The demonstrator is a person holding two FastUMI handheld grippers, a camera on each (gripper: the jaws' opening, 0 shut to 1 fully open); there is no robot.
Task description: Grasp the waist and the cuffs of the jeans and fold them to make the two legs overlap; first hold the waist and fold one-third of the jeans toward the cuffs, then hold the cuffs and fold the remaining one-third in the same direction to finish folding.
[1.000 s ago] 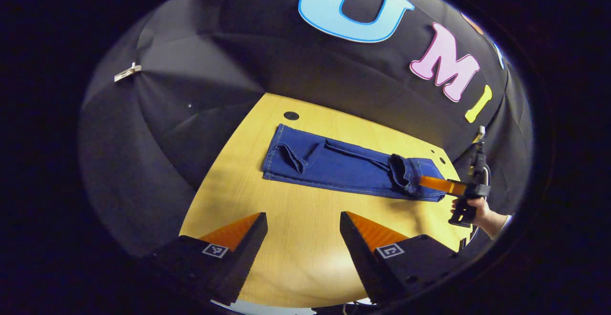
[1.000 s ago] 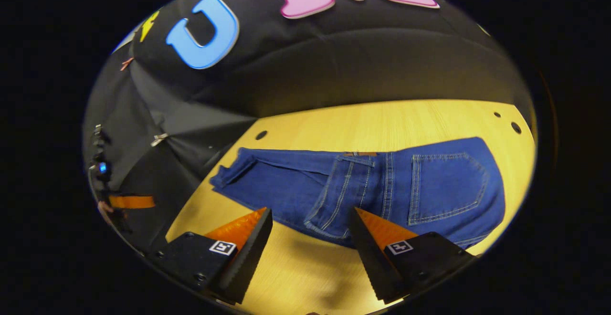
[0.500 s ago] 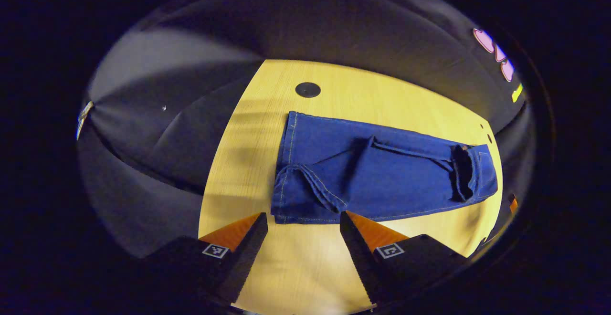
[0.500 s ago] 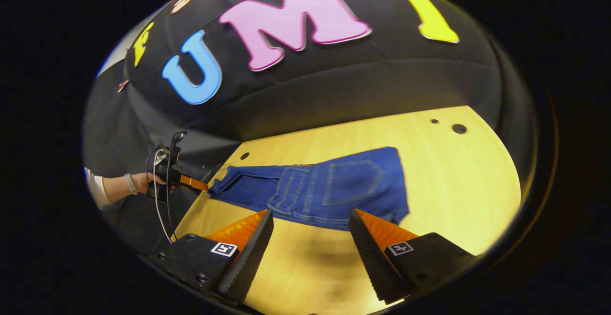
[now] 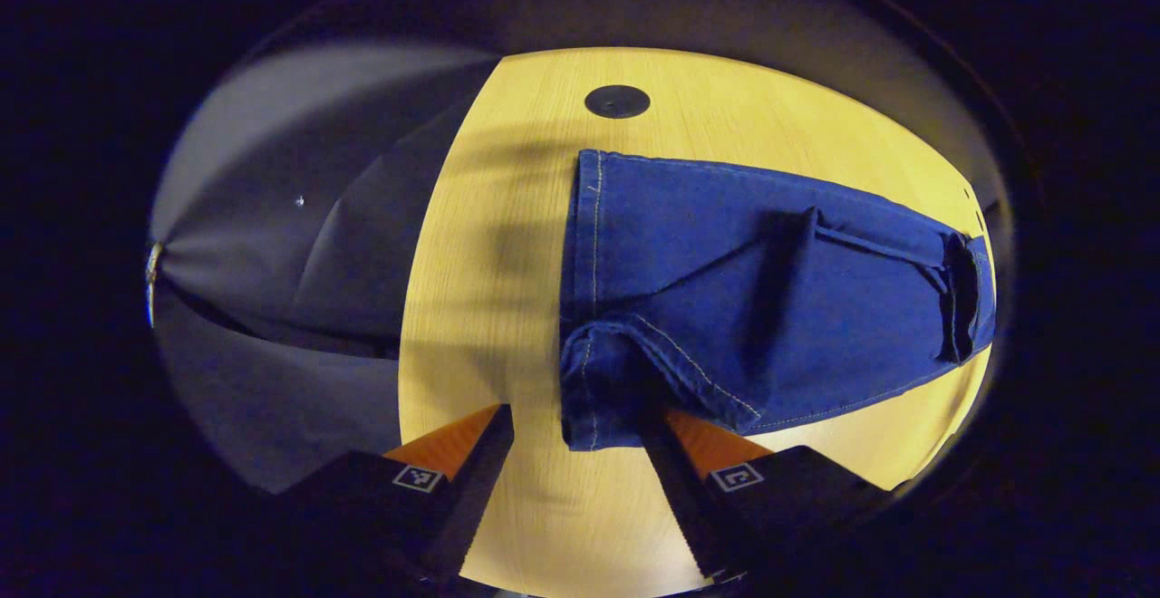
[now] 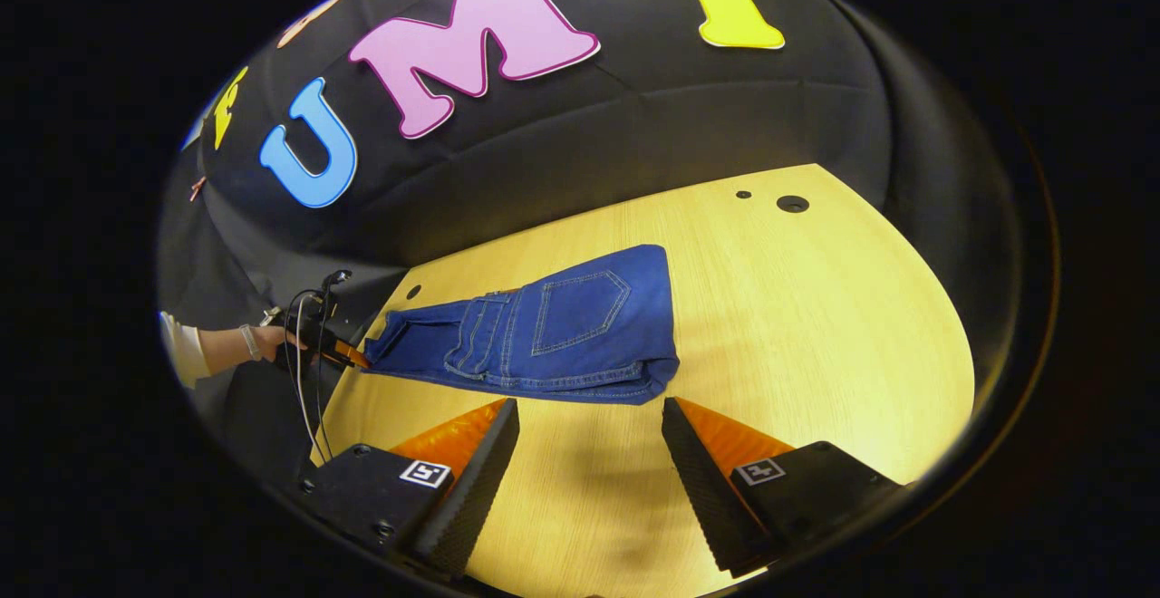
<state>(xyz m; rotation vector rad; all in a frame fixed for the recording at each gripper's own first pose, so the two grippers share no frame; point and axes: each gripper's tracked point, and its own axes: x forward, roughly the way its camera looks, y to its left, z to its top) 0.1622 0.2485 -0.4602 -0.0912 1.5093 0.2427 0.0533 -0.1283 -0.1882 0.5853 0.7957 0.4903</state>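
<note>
- Two of the three folds look done: the jeans lie on the wooden table with legs overlapped and the waist part laid over toward the cuffs.
- Left gripper hangs with fingers spread around the cuff corner, gripping nothing yet; the cuff fold is left.
- Mid-table, the denim is deep blue, the back pocket facing up, its top layer rumpled.
- Right gripper waits near the folded end, fingers apart, empty.
</note>
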